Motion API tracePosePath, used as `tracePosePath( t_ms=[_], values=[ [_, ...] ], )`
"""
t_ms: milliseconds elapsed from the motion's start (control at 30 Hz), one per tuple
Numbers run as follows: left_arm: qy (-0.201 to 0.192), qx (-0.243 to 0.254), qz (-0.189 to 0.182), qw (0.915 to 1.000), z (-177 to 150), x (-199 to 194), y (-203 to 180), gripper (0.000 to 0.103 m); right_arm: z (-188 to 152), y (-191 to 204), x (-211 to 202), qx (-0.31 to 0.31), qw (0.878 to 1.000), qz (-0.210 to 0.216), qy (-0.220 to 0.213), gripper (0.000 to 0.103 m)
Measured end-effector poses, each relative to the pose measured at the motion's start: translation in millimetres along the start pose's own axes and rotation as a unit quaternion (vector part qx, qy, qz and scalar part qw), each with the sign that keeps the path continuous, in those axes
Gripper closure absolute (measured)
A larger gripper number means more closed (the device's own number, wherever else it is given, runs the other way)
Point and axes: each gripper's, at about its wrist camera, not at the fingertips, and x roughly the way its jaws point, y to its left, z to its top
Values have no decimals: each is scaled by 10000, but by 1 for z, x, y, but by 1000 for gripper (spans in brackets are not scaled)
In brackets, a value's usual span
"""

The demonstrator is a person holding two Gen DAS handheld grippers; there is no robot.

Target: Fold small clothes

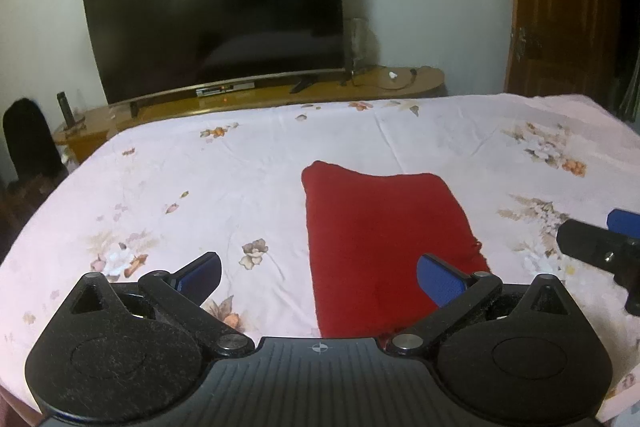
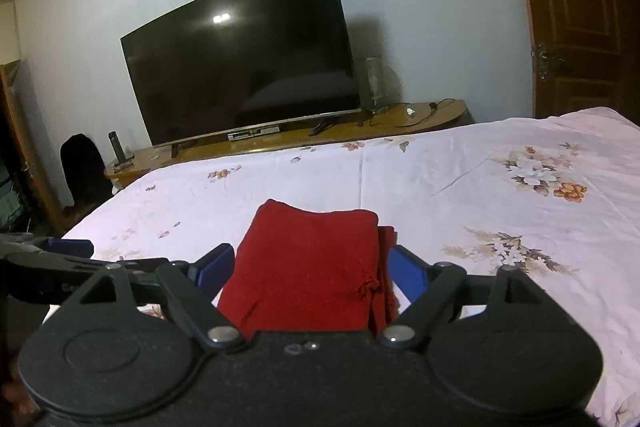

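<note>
Left tongs (image 1: 318, 277): held wide apart, nothing between the blue pads; raised above the bed.
Right tongs (image 2: 310, 269): spread wide, nothing pinched; the pads are seen either side of the cloth, clear of it.
Hidden or cut off: the near edge of the red garment (image 1: 384, 247) is covered by each tongs' black body; the right tongs are cut by the frame edge in the left view; items on the TV stand (image 2: 280, 143) are too small to name.
Garment: folded into a rough rectangle, lying flat on the floral bedsheet (image 1: 200, 195), ahead of the right tongs and ahead-right of the left tongs.
Beyond: a dark television (image 1: 216, 27).
</note>
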Motion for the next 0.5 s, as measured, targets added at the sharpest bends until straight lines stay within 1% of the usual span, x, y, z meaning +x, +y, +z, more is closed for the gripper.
tracePosePath(
  t_ms=[67, 133, 500],
  values=[
    [-24, -24, 21, 10000, -1, -3, 0, 0, -1, 0, -2, 4, 10000, -36, -14, 19],
    [-27, -6, 13, 10000, -2, -5, -2, 0, -2, 0, -3, 8, 10000, -68, -20, 12],
    [14, -9, 9, 10000, -2, -7, -9, 0, -5, -2, -7, 56, 9999, -103, 6, 12]
  ],
)
